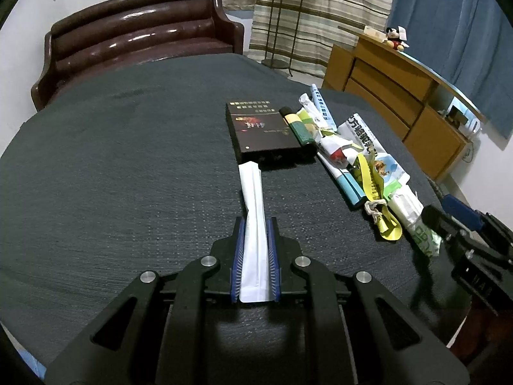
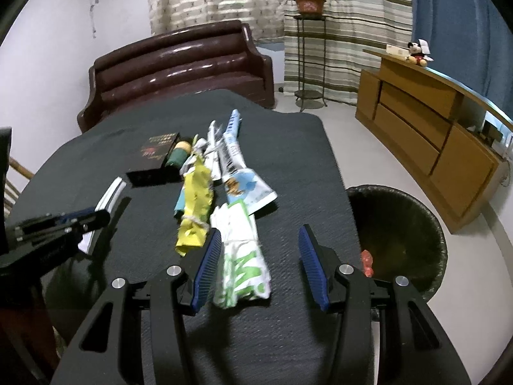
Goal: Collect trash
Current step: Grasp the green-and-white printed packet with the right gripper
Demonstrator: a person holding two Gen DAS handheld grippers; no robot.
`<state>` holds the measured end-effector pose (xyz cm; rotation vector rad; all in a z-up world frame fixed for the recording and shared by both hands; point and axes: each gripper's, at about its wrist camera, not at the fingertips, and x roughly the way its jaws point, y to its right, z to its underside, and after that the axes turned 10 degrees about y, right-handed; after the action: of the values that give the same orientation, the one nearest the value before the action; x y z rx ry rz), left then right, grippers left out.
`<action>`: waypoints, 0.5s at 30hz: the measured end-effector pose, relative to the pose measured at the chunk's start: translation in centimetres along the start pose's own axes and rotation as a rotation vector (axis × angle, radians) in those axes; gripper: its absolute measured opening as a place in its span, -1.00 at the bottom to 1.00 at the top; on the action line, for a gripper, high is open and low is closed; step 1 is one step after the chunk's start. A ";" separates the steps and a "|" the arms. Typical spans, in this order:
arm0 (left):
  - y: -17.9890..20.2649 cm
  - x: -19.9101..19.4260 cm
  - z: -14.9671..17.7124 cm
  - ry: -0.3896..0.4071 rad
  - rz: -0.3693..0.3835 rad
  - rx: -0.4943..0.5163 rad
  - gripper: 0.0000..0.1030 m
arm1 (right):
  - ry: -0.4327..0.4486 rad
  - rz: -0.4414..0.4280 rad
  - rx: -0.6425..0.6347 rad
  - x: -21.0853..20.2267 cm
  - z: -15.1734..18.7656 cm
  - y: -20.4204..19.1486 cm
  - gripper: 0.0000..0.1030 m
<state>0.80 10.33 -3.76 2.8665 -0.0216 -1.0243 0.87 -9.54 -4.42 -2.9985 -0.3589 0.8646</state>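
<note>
Desk [image 1: 96, 176] surface, covered in dark textured cloth, carries all loose trash. Black-lined waste bin [image 2: 397, 224] stands on the floor just beside the desk's right edge, with a red scrap visible inside. A dark flat box [image 1: 263, 131] lies near the desk's middle, with a green and yellow packet touching its right side. A row of crumpled wrappers [image 1: 359, 157] runs along the right of the box toward the near edge.

Left gripper [image 1: 256, 224]: pressed together on a long white paper sleeve [image 1: 251, 189]. The sleeve runs forward between both blue pads, and its far end lies just short of the dark box.

Right gripper [image 2: 260, 234]: spread partway, pinching nothing. A white wrapper with green print [image 2: 240, 256] lies on the desk between the pads, nearer the left pad; whether it touches that pad cannot be told. A yellow wrapper [image 2: 195, 211] lies just left of the right gripper, outside it.
</note>
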 end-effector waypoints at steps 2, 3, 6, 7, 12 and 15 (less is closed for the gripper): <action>-0.1 -0.1 0.0 0.002 -0.002 -0.001 -0.72 | -0.005 -0.004 -0.012 0.1 0.1 -0.5 -0.03; -0.2 -0.2 0.1 0.003 -0.002 -0.001 -0.72 | -0.007 -0.001 -0.017 0.1 0.2 -0.5 -0.03; -0.2 -0.3 0.2 0.003 -0.001 -0.004 -0.72 | -0.017 -0.003 -0.026 0.3 0.4 -0.8 -0.03; -0.2 -0.3 0.2 0.003 0.000 -0.005 -0.72 | -0.023 -0.002 -0.031 0.5 0.5 -0.9 -0.03; -0.3 -0.5 0.2 0.004 0.000 -0.008 -0.72 | -0.051 -0.013 -0.048 1.0 1.1 -1.4 -0.34; -0.4 -0.6 0.2 0.006 0.002 -0.008 -0.72 | -0.044 -0.014 -0.059 0.6 1.3 -1.7 -0.34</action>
<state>0.19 10.71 -3.55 2.8615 -0.0201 -1.0132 0.36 -7.85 -5.74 -3.0306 -0.4136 0.9364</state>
